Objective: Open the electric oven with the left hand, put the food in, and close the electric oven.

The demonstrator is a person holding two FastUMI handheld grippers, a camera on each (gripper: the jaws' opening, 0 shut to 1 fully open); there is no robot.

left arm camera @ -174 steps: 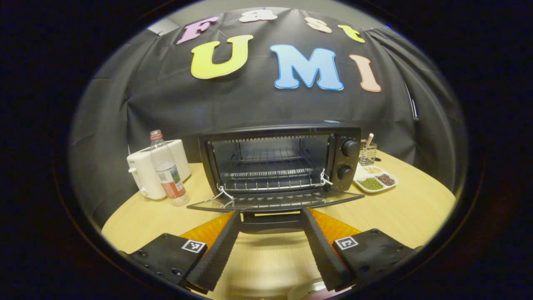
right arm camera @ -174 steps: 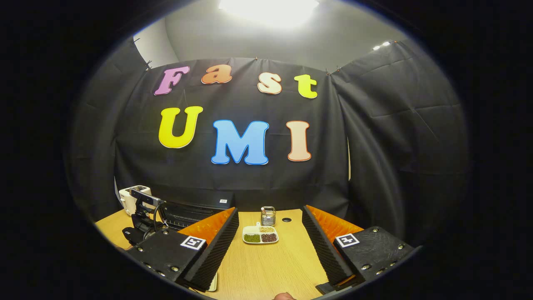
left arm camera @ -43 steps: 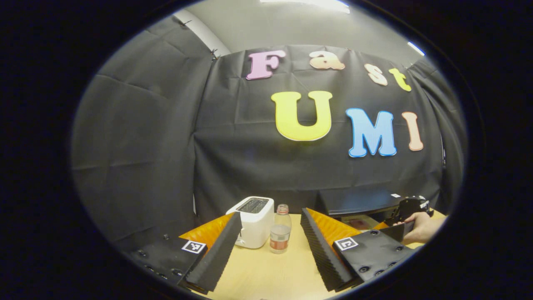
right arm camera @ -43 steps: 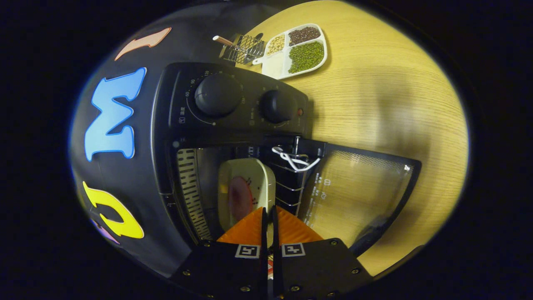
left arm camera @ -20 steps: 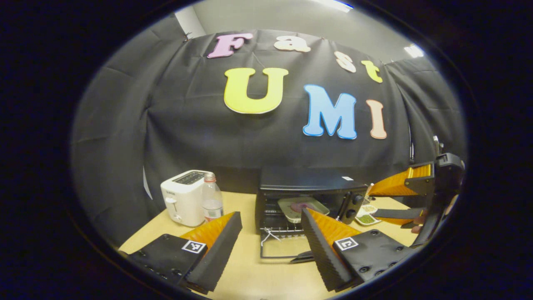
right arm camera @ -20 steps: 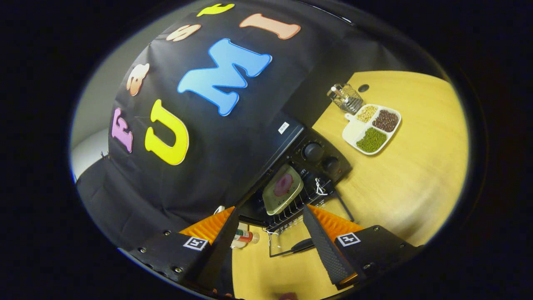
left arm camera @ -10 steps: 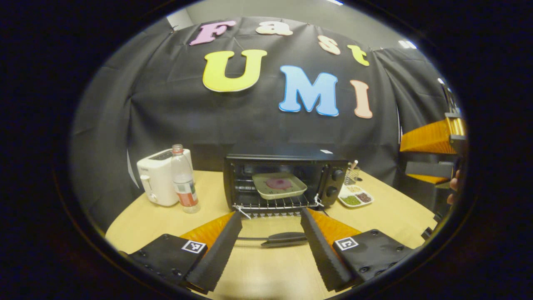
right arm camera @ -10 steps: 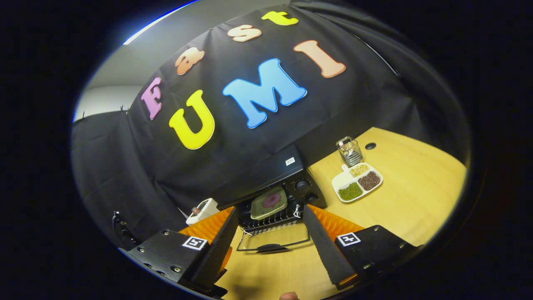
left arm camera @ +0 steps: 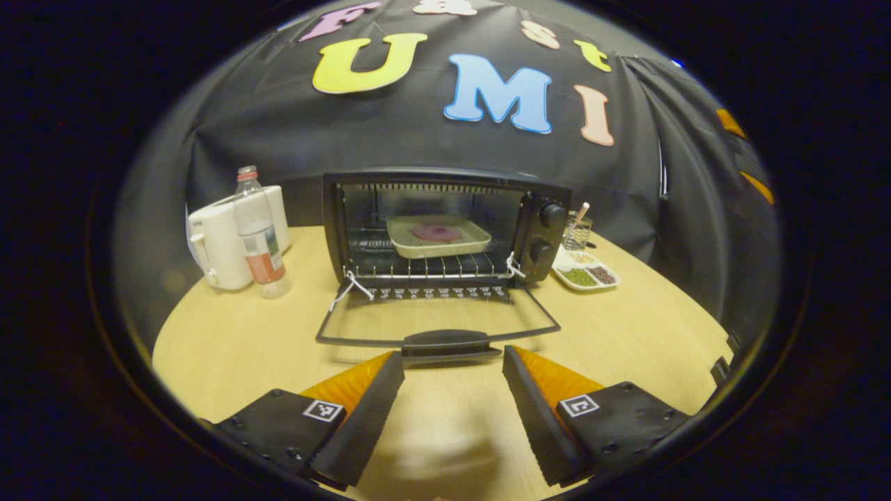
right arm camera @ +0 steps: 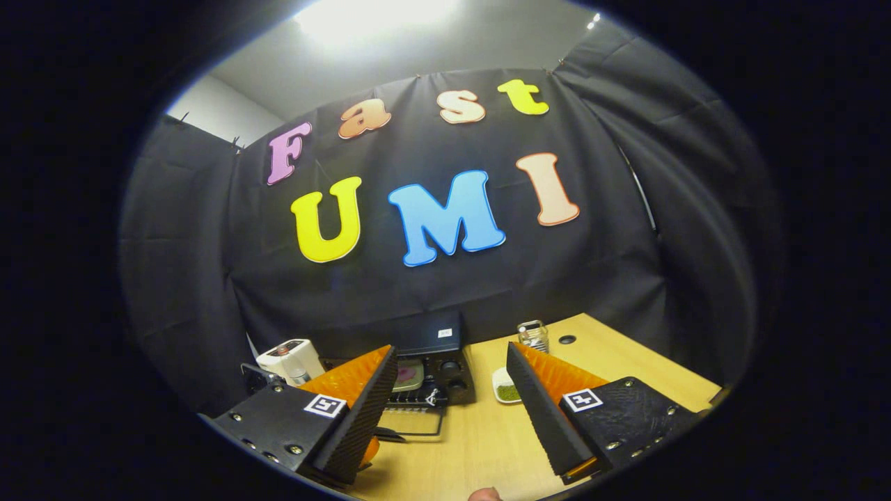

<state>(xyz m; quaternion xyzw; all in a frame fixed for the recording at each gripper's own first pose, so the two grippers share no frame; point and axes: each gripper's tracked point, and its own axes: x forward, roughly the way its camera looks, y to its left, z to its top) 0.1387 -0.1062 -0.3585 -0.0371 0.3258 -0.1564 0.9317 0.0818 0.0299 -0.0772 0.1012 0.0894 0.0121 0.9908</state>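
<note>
The black electric oven (left arm camera: 445, 226) stands at the back of the wooden table with its glass door (left arm camera: 438, 320) folded down flat. A pale tray with a pink piece of food (left arm camera: 438, 235) rests on the wire rack inside. My left gripper (left arm camera: 452, 400) is open, just short of the door's handle (left arm camera: 449, 342), with nothing between its fingers. My right gripper (right arm camera: 452, 410) is open too, held high and well back from the oven (right arm camera: 431, 369), where the tray (right arm camera: 407, 376) shows small.
A white toaster (left arm camera: 216, 236) and a plastic bottle (left arm camera: 259, 233) stand left of the oven. A divided dish of beans (left arm camera: 586, 273) and a wire holder (left arm camera: 576, 233) sit to its right. Bare tabletop (left arm camera: 626, 334) lies in front.
My left gripper has swung round and come down toward the open door's handle. My right gripper, having let go of the tray inside the oven, has drawn back and levelled out.
</note>
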